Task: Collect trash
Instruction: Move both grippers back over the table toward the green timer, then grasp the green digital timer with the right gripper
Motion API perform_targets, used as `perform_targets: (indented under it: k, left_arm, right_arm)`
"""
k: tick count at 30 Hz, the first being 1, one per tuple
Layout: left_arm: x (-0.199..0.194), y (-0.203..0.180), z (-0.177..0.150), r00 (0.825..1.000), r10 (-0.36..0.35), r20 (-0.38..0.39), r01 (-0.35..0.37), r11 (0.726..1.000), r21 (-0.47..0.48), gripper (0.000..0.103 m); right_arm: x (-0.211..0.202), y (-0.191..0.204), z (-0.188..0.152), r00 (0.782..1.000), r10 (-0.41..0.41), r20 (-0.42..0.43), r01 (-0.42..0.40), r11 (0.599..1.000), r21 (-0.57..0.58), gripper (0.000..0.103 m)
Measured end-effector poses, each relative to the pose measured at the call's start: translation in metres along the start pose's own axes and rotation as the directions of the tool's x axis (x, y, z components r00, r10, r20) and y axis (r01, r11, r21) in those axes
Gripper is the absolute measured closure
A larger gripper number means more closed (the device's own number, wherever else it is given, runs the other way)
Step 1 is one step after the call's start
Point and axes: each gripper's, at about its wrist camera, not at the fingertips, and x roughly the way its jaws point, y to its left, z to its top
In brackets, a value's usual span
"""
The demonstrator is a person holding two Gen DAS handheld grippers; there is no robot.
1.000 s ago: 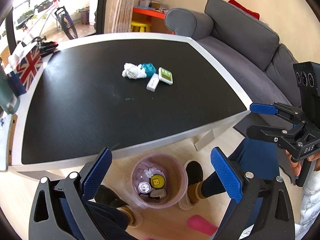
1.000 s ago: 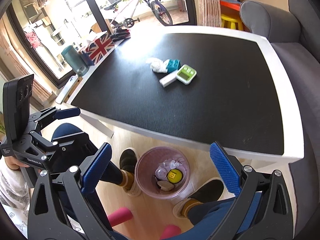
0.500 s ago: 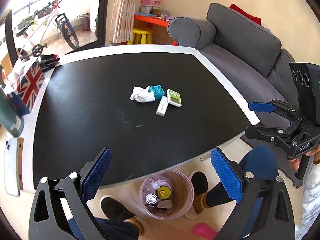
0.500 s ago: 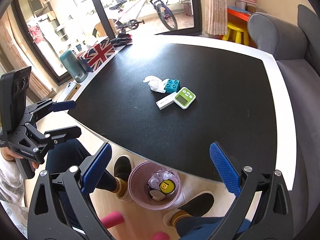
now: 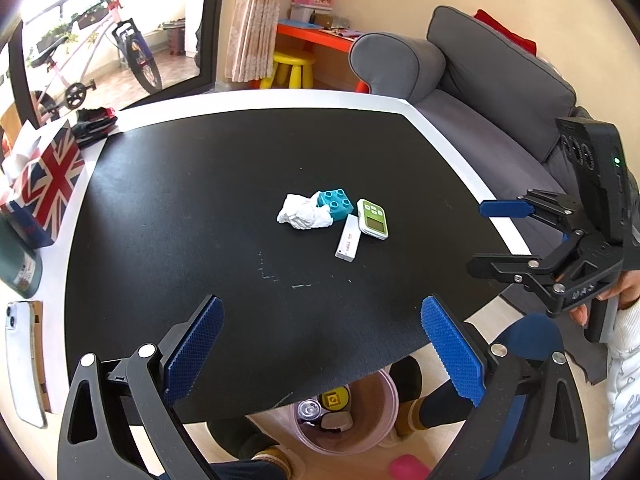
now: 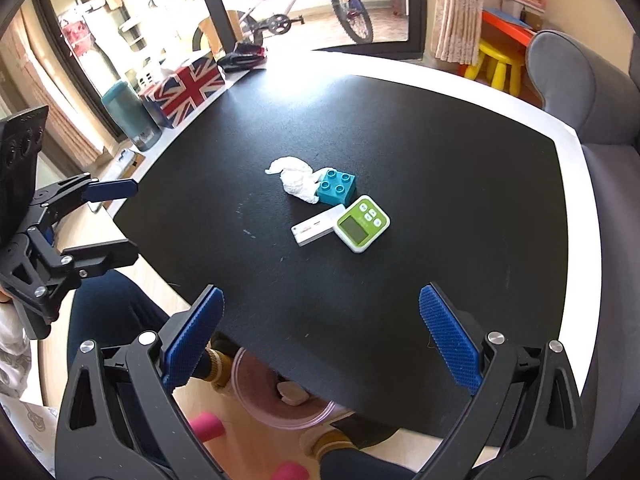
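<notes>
Both grippers have lifted from bin level to above the black tabletop [image 5: 168, 208]. Left gripper [image 5: 322, 350] and right gripper [image 6: 320, 344] spread wide, empty, poised. Crumpled white tissue [image 5: 302, 213] lies mid-table, touching teal toy brick [image 5: 335, 203]. Pink plastic bin [image 5: 384, 416] near, half hidden under table edge.

Bright daylight enters through the window [image 5: 100, 40], blown out at upper left in the left view. Glare sheen on the black bench [image 6: 280, 92] near the window in the right view. Strong fisheye bending and dark vignette at corners. Focus sharp; soft shadows.
</notes>
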Motion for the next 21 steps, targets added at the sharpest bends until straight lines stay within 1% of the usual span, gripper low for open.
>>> perform_targets:
  k: [8, 12, 21]
  left_arm:
    - [0.015, 0.011, 0.007, 1.0, 0.012, -0.022, -0.013, 1.0, -0.02, 0.008]
    - [0.02, 0.016, 0.01, 0.999, 0.021, -0.029, -0.022, 0.999, -0.031, 0.008]
    - [0.034, 0.025, 0.01, 0.998, 0.025, -0.051, -0.028, 0.998, -0.054, 0.008]
  right_arm:
    - [0.038, -0.014, 0.025, 0.997, 0.005, -0.074, -0.011, 0.997, -0.072, 0.006]
    - [0.058, -0.02, 0.036, 0.994, 0.024, -0.107, -0.037, 0.992, -0.121, 0.006]
    - [0.095, -0.023, 0.044, 0.982, 0.043, -0.183, -0.088, 0.966, -0.243, 0.006]
